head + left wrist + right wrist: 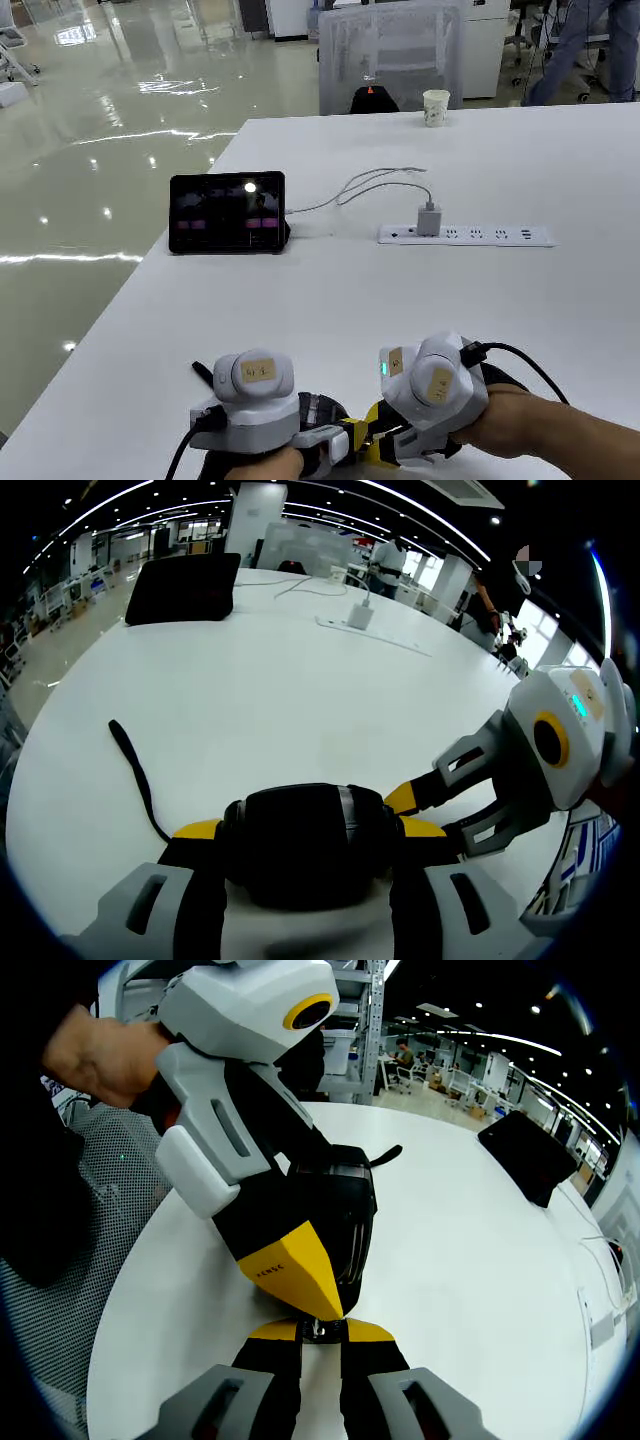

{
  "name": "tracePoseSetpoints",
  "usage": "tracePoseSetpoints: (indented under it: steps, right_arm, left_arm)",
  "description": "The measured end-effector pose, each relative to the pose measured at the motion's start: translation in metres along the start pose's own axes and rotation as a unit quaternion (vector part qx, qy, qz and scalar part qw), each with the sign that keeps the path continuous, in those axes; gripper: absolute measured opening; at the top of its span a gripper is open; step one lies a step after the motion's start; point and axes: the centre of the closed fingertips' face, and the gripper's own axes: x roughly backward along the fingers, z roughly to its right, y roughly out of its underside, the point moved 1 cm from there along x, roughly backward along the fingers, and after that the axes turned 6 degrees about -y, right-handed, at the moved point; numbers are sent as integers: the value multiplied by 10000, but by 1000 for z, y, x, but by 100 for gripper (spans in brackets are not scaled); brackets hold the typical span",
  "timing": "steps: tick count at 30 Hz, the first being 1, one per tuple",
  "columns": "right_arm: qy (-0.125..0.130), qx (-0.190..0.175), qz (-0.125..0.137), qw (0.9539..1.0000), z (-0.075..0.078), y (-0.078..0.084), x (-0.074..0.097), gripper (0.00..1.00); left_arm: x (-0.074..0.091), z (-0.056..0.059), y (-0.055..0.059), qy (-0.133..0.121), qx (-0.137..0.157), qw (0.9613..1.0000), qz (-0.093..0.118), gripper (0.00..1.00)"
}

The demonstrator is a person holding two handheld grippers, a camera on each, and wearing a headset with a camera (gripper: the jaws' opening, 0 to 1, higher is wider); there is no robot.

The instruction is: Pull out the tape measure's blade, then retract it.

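- A white table point(400, 290) stands in an open hall with a glossy floor point(90, 130).
- The black tape measure point(300, 855) sits at the table's near edge, between the 2 grippers.
- The left gripper point(308, 828) has its yellow-tipped jaws closed on the case's 2 sides, gripping it.
- The right gripper point(322, 1336) has its jaws almost together, pinching the blade tip point(319, 1326) just beside the case.
- A black strap point(135, 770) trails from the case, flat on the table.
- Farther off lie a dark tablet point(227, 212) and a power strip point(465, 235) with a charger point(429, 218) plugged in.
- A paper cup point(436, 107) stands near the far edge.
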Motion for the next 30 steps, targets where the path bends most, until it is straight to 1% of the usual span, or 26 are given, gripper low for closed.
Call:
tracePoseSetpoints:
  steps: [13,19,30]
  right_arm:
    - [44,102,-29,9999,0,-1,-1,12]
    - [38,171,-80,9998,-1,-1,-3,13]
    - [33,159,-101,9998,-1,-1,-2,14]
  left_arm:
    - [0,0,0,9,35,10000,-28,63]
    - [0,0,0,-2,78,10000,3,64]
    - [1,0,0,-2,119,9999,-7,65]
